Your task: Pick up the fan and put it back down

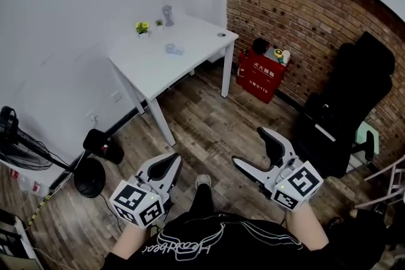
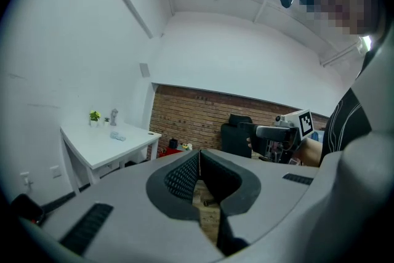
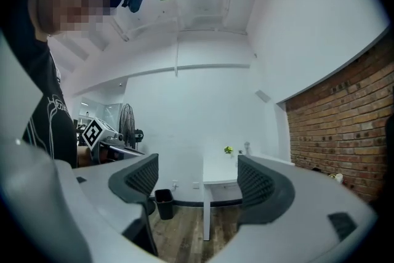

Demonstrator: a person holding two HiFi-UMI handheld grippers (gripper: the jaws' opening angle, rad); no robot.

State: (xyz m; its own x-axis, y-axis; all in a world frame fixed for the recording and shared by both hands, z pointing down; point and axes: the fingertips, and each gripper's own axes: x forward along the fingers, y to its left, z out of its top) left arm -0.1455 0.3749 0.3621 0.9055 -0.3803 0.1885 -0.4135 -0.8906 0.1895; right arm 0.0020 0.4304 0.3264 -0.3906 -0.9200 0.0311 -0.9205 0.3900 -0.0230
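A black standing fan (image 1: 25, 152) is at the far left of the head view, by the white wall, with its round base (image 1: 89, 177) on the wood floor. In the right gripper view the fan (image 3: 127, 125) shows upright behind the left jaw. My left gripper (image 1: 172, 161) is held low over the floor, to the right of the fan's base and apart from it; its jaws are shut on nothing (image 2: 198, 156). My right gripper (image 1: 248, 146) hangs further right, jaws wide open and empty (image 3: 197, 177). Neither gripper touches the fan.
A white table (image 1: 190, 50) with a small plant (image 1: 142, 27) stands ahead by the wall. A red box (image 1: 261, 76) sits against the brick wall, a black office chair (image 1: 354, 98) at right. A black bin (image 1: 104, 145) stands beside the fan's base.
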